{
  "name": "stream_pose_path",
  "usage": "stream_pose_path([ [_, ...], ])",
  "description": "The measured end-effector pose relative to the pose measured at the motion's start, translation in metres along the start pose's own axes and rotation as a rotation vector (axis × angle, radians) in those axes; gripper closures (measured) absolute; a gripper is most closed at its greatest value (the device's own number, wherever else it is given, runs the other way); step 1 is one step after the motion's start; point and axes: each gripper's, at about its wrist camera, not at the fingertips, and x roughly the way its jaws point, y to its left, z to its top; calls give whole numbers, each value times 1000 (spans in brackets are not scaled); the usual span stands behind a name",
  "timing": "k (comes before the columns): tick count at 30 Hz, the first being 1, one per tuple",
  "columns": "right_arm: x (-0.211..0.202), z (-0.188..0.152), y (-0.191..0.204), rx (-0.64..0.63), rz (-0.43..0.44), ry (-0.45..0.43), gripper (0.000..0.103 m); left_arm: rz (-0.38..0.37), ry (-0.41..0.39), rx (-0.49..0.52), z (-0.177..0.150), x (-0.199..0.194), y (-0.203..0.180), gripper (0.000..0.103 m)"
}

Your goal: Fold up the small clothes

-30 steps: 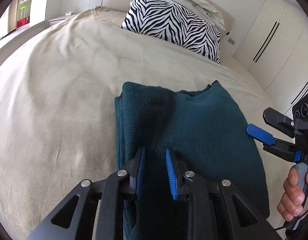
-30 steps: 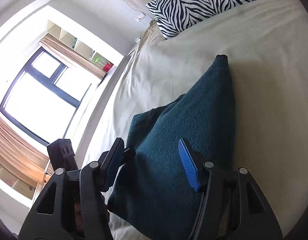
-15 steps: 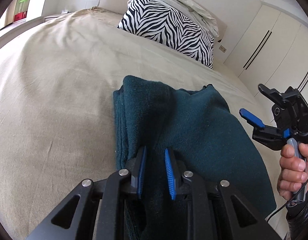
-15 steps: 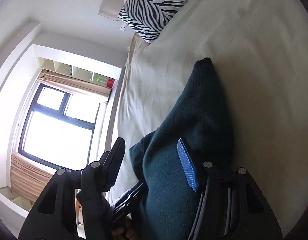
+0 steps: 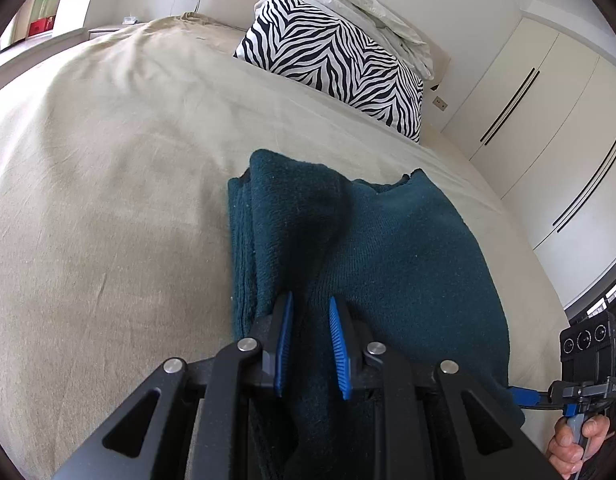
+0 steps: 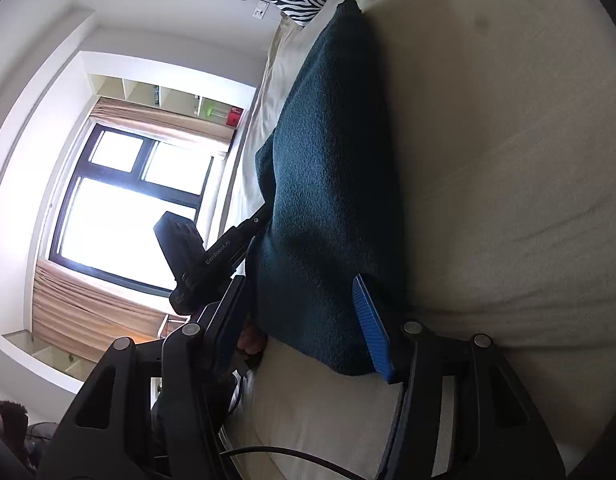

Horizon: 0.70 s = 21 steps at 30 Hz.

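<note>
Centrally on the beige bed (image 5: 107, 208), a dark teal knitted garment (image 5: 388, 248) is seen lying folded, with layered edges stacked along its left side and a raised ridge of cloth running toward the near edge. That ridge is pinched between the blue pads of the left gripper (image 5: 310, 344), whose jaws are drawn close together on the fabric. From the right wrist view the same garment (image 6: 332, 168) is shown as a thick dark band on the bed (image 6: 508, 160), its near corner lying between the spread jaws of the right gripper (image 6: 303, 324), which are held wide apart; the blue pad (image 6: 370, 326) on one side is set against the garment's edge, while the other finger stands clear of it. The right gripper (image 5: 526, 396) is also caught at the lower right of the left wrist view, beside the garment's near right corner, with a hand (image 5: 576, 446) wrapped round its handle. A zebra-striped pillow (image 5: 336, 64) is propped at the head of the bed, a crumpled pale cover (image 5: 364, 12) is heaped behind it, and white wardrobe doors (image 5: 548, 120) are seen to the right
</note>
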Motion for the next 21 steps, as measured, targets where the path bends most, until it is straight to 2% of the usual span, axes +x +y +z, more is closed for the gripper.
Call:
stream_pose_path([
  [2, -12, -12, 6, -33, -84, 10, 50, -24, -9, -35, -1, -11, 5, 81],
  [4, -26, -10, 7, -45, -140, -19, 49, -8, -18, -58, -2, -27, 6, 78],
  [6, -38, -3, 5, -37, -148, -72, 48, 54, -54, -89, -2, -46, 8, 32],
  [8, -41, 13, 4, -17, -148, -103, 42, 39, -100, -118, 1, -63, 12, 22],
  [11, -27, 40, 6, -18, -91, -82, 42, 21, -9, -132, 11, -52, 15, 22],
  [14, 6, 67, -2, 43, -107, -43, 42, 11, 98, -154, 7, -26, 21, 23],
  [16, 25, 78, -8, 87, -87, -7, 42, 20, 100, -149, 5, -22, 20, 23],
  [18, 42, 83, -10, 105, -137, 3, 44, 6, 111, -163, 6, -20, 20, 23],
  [20, 56, 89, 0, 70, -154, 12, 41, -4, 128, -174, 8, -17, 20, 24],
  [21, 62, 91, 6, 47, -186, 19, 42, 7, 142, -171, 9, -14, 19, 27],
])
